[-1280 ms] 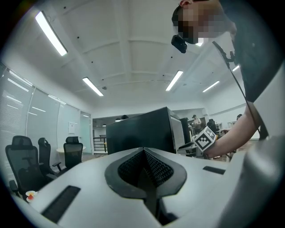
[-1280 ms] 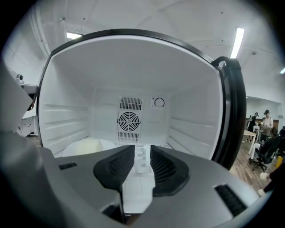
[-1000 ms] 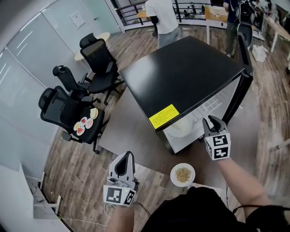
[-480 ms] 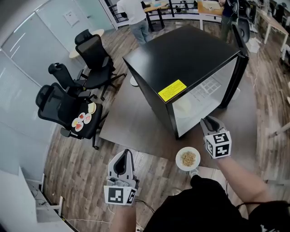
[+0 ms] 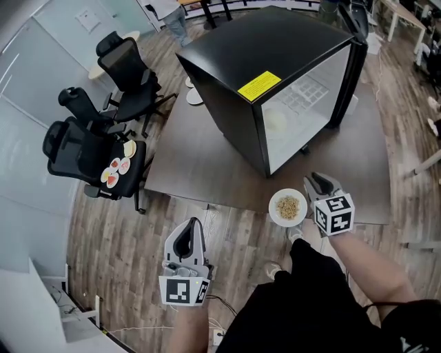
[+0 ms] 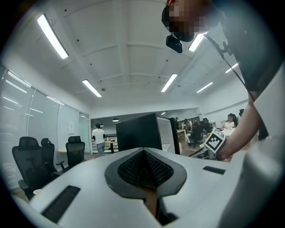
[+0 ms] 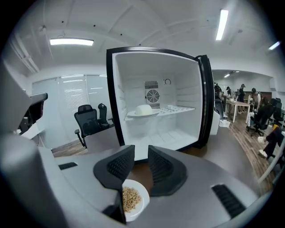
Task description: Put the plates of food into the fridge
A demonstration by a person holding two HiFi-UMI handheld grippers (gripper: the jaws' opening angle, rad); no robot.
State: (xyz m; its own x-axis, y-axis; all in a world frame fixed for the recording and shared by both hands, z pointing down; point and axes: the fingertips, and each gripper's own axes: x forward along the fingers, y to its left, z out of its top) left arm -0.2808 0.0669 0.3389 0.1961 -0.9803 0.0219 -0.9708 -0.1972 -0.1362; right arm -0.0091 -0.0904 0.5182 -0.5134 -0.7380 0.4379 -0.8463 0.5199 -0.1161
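A white plate of brown grains point(image 5: 288, 207) rests on the grey table point(image 5: 200, 165) near its front edge. My right gripper point(image 5: 318, 182) hovers just to its right, open, with only bare table showing between its fingers; in the right gripper view the plate point(image 7: 132, 199) lies low beneath the left finger, beside my right gripper point(image 7: 141, 153). The black fridge point(image 5: 275, 48) stands open, with a white plate holding a pale mound point(image 7: 143, 110) on its shelf. My left gripper point(image 5: 190, 229) is shut and empty over the wooden floor. Another plate of food point(image 5: 115, 169) sits on a black chair.
The fridge door point(image 5: 353, 62) swings out to the right. Several black office chairs point(image 5: 83, 148) stand left of the table. A person point(image 5: 169, 14) stands beyond the fridge. Behind the table's front edge is wooden floor.
My right gripper has come away from the fridge opening and down, ending close beside the grain plate. The fridge now lies farther off in the head view. The left gripper stays shut.
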